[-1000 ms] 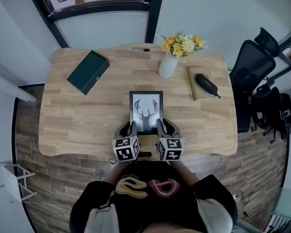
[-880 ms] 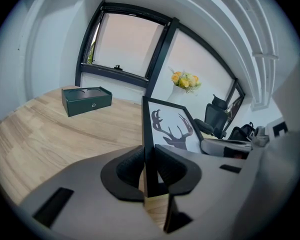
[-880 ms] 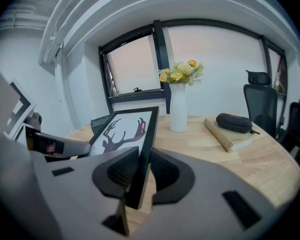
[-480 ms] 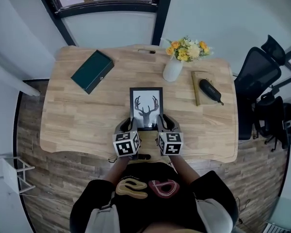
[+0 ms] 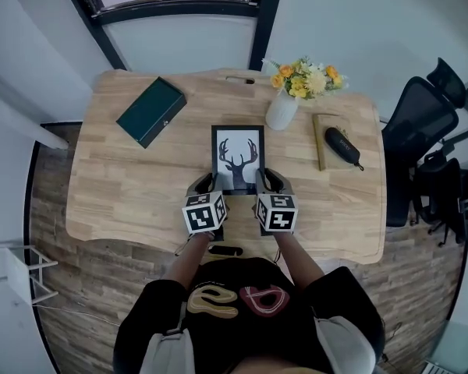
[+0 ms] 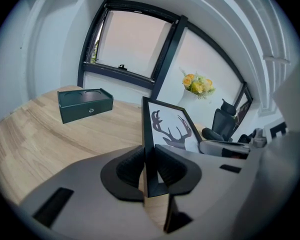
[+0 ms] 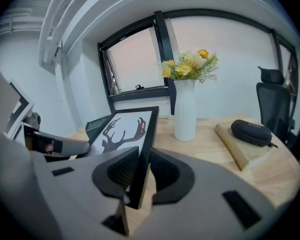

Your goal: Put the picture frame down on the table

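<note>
**Deer frame gripped at both near corners over the table**

From the head view, the picture frame, black-edged with an antlered deer print, sat over the middle of the wooden table, its print facing up. The left gripper had the near left corner and the right gripper the near right one. A dark green box lay well off to the far left. A white vase of yellow flowers stood just past the frame's far right corner, and a dark case rested on a book beyond that.

Over to the left gripper view: the jaws were clenched on the frame's left edge, one pad on each face, with the green box on the wood further back. Whether the frame touched the tabletop couldn't be told here.

And the right gripper view: those jaws were clamped on the frame's right edge just the same, the frame tilting away, with the vase close behind and the case on its book off to the right
</note>
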### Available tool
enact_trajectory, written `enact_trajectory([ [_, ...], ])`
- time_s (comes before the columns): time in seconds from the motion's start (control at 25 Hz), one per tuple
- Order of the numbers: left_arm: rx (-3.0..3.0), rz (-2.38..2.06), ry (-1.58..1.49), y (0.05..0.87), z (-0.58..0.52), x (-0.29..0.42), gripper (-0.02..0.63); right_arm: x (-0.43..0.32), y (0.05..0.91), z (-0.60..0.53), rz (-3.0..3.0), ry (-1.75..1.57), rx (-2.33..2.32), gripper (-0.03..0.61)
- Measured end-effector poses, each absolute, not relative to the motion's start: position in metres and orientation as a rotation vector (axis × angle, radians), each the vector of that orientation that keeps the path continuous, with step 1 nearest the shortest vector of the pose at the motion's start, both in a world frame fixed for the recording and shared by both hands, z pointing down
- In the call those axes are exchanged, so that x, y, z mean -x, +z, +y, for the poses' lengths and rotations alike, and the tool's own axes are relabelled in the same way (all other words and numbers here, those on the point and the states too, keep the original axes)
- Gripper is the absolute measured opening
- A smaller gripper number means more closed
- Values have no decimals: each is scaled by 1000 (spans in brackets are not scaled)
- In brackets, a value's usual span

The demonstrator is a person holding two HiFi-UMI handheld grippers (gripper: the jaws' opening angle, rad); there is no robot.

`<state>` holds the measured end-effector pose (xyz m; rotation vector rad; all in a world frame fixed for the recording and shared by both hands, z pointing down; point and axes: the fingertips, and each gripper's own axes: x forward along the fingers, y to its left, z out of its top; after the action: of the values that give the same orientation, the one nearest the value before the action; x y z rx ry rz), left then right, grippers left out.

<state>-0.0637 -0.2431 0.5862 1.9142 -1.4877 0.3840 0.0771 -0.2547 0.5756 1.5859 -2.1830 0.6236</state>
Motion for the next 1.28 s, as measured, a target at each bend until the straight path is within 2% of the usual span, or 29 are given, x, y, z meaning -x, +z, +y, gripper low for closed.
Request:
enact_trajectory([
  [0.24, -1871, -1501, 384, 595, -260, 62, 78, -77, 582, -277, -2172, 577, -1558, 81],
  [1.28, -1755, -1471, 449, 652, -325, 57, 78, -83, 642, -344, -2061, 744, -1486, 80],
])
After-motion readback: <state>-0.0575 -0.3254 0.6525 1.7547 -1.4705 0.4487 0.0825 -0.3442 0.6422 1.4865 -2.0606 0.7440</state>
